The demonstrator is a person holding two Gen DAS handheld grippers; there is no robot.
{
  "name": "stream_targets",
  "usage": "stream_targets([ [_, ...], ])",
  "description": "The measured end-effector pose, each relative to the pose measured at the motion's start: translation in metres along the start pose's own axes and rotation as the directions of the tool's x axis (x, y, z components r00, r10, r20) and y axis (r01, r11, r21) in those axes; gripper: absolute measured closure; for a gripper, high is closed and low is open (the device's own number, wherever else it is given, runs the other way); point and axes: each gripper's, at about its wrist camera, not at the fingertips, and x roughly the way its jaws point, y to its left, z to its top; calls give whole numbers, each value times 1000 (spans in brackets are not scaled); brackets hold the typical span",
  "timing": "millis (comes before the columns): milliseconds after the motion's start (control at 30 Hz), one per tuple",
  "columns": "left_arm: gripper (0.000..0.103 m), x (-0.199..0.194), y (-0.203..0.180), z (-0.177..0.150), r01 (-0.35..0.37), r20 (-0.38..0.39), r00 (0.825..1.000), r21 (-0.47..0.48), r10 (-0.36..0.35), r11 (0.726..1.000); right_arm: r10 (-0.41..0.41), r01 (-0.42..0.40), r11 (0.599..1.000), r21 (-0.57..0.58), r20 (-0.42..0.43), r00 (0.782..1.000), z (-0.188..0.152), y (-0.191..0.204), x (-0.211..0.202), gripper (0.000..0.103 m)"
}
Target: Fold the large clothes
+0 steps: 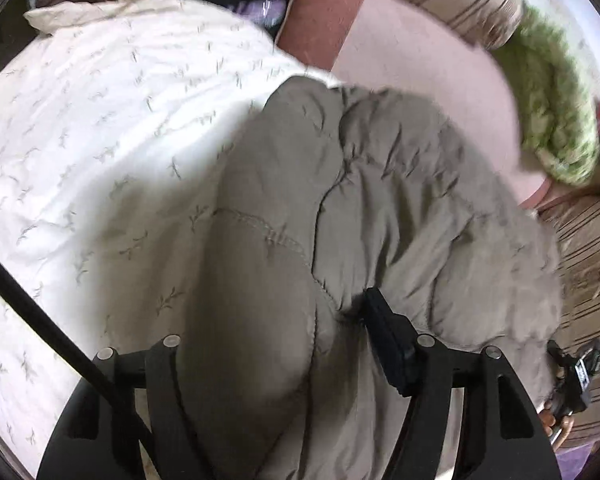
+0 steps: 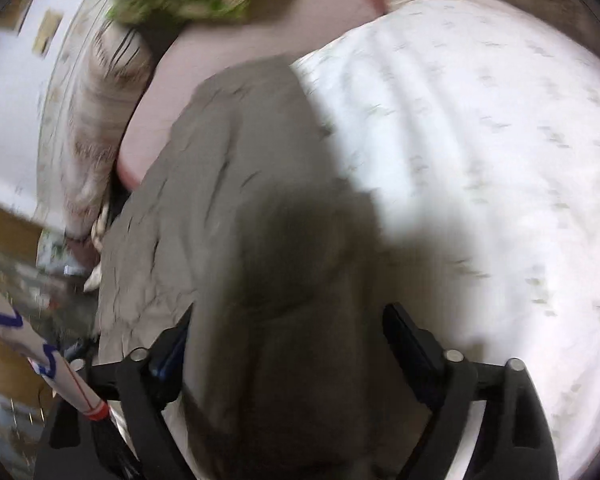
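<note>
A thick quilt lies across the bed, its white leaf-print side spread flat and its grey underside turned up in a bulky fold. My left gripper is shut on that grey fold. The right finger digs into puckered cloth, and the left finger is buried under it. In the blurred right wrist view the grey fold fills the space between both fingers of my right gripper, which is shut on it. The white side stretches off to the right.
Beyond the quilt lie a pink sheet, a striped bolster and a green patterned cloth. A black cord crosses the left. A hand with a black device shows at lower right. A white roll with blue marks stands left.
</note>
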Motion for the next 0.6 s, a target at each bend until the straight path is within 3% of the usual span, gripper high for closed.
stream_targets([
  [67, 37, -26, -1, -4, 30, 43, 999, 3, -30, 1000, -22, 17, 998, 54, 83, 996, 4, -7, -24, 11],
  [133, 37, -56, -2, -12, 5, 111, 994, 10, -6, 1000, -70, 56, 995, 81, 185, 980, 4, -8, -53, 11],
  [267, 28, -90, -17, -26, -159, 228, 963, 55, 143, 986, -126, 132, 991, 12, 388, 913, -6, 27, -96, 11],
  [367, 27, -75, -35, -28, -257, 223, 949, 137, 222, 957, -121, 176, 980, -94, 419, 900, -16, 62, -92, 11],
  [467, 27, -42, -46, -31, -274, 205, 949, 172, 238, 946, -108, 186, 965, -187, 364, 925, -26, 83, -60, 11],
  [533, 27, -14, -48, -32, -293, 174, 949, 174, 263, 940, -159, 240, 944, -227, 326, 932, -31, 88, -32, 11],
  [600, 25, 14, -45, -28, -328, 179, 937, 154, 300, 932, -256, 350, 899, -263, 333, 908, -29, 89, -6, 11],
])
